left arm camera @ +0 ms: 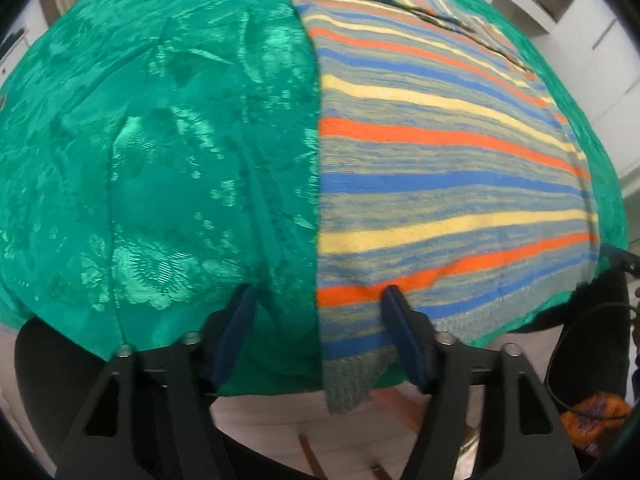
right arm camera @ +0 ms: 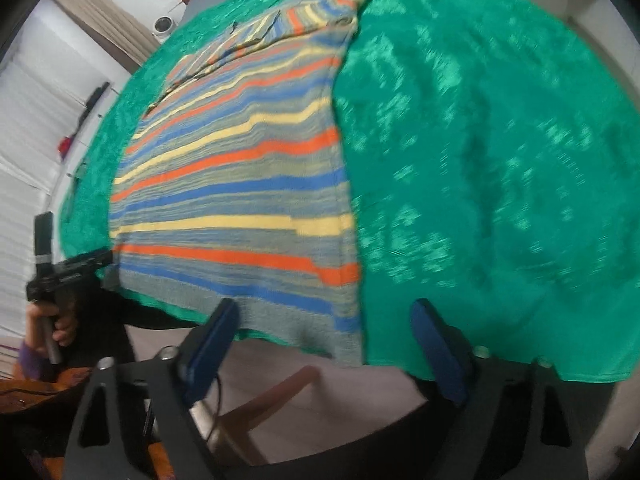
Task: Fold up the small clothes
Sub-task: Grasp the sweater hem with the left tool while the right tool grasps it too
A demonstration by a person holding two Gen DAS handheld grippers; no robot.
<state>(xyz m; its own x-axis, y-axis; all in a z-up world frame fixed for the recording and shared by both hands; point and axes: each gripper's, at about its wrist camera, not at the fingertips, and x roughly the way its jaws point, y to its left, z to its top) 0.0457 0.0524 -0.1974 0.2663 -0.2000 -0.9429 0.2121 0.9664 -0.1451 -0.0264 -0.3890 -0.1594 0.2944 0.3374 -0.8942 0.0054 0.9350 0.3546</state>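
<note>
The left tool [left arm camera: 318, 292] hangs at the near edge of the counter with its blue-padded jaws spread wide and nothing between them, straddling the left side edge of the striped knit garment [left arm camera: 440, 160]; the right tool [right arm camera: 324, 308] is likewise wide and empty, straddling the garment's right side edge near its hem. That garment, a small knitted sweater banded in blue, orange, pale yellow and grey, lies flat on the counter's shiny green patterned cloth [left arm camera: 160, 140], toward the right in the left wrist view and toward the left in the right wrist view, so it sits between the two tools. Its ribbed grey hem is nearest and droops slightly over the counter's near edge, while the far end carries what look like the sleeves folded across the body, their stripes running at a different angle. The long axis therefore runs from near to far, hem toward the person and neckline away, with the stripes crossing it left to right. Judging by this, the side or sleeve folds seem already made, giving a neat long rectangle, and what probably remains is folding it across its length, hem brought up toward the far end. Neither tool grips cloth yet. Both views are somewhat blurred, so fine detail at the far end is uncertain.
</note>
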